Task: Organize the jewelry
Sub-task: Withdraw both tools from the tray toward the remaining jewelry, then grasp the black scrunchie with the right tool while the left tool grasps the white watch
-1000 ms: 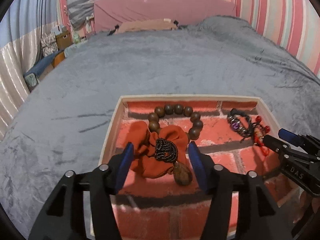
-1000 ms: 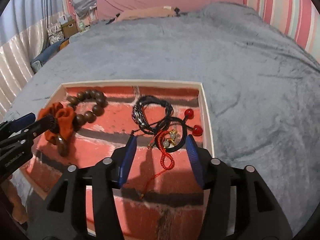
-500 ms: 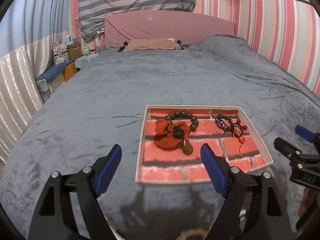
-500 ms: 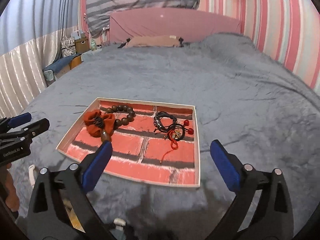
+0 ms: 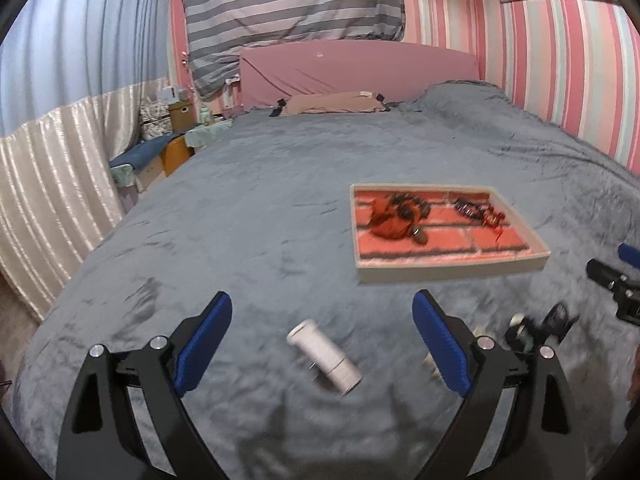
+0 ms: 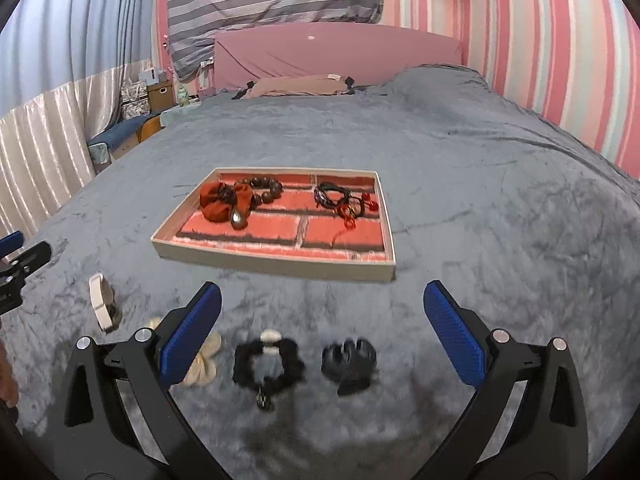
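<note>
A shallow cream tray with a red brick-pattern lining [image 6: 276,258] lies mid-bed on a grey plush bedspread [image 6: 480,200], already holding bracelets and an orange fabric pouch [image 6: 218,204]. Near the bed's front edge, a black scrunchie bracelet [image 6: 268,364] lies just ahead of the right hand-held gripper [image 6: 322,322], between its wide-apart, empty jaws. The left hand-held gripper [image 5: 322,344], still opening and empty, frames a white cylinder [image 5: 324,356] lying diagonally. Pink striped walls surround.
</note>
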`<state>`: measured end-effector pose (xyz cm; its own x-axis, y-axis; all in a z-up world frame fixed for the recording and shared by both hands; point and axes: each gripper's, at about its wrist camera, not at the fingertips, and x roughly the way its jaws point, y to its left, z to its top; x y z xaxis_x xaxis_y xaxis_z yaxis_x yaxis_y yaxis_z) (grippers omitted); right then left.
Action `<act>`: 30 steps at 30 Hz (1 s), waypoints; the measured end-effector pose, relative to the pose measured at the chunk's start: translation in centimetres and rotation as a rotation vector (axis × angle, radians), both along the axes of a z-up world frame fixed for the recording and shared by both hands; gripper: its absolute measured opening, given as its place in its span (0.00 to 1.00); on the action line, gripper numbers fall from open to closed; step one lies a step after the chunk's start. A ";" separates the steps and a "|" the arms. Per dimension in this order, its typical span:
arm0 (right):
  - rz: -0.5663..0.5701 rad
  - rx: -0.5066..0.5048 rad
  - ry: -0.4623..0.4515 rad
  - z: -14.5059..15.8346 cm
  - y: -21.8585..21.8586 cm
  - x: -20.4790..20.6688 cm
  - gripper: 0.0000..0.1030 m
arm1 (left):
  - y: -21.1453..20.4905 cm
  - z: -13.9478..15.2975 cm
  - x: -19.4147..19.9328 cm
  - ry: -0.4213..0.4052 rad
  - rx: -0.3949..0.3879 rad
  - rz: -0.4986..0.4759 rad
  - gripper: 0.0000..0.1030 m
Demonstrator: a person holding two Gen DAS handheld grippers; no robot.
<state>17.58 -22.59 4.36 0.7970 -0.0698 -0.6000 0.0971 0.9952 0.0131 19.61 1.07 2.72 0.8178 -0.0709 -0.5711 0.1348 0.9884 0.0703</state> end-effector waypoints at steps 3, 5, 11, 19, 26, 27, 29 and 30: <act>0.001 -0.005 0.003 -1.3 0.9 -1.4 0.96 | 1.1 -1.5 -1.6 0.014 -0.016 -0.001 0.87; 0.001 -0.005 0.009 -2.0 1.5 -1.7 0.96 | 1.7 -2.5 -2.2 0.026 -0.018 0.003 0.87; 0.013 0.008 0.035 -4.5 3.0 -2.2 0.95 | 2.5 -5.3 -2.2 0.082 -0.038 0.027 0.87; 0.022 0.038 0.081 -6.9 3.6 -1.3 0.77 | 2.6 -7.1 -1.2 0.098 -0.044 0.033 0.87; 0.006 0.039 0.138 -8.7 3.4 0.3 0.68 | 2.9 -7.9 0.2 0.115 -0.072 0.038 0.87; 0.004 0.035 0.145 -8.9 3.4 0.5 0.67 | 2.8 -8.1 0.7 0.123 -0.076 0.041 0.87; -0.001 0.027 0.156 -9.2 3.4 1.0 0.66 | 2.8 -8.4 1.3 0.132 -0.080 0.047 0.87; -0.004 0.027 0.165 -9.4 3.3 1.3 0.66 | 2.8 -8.5 1.6 0.137 -0.081 0.050 0.87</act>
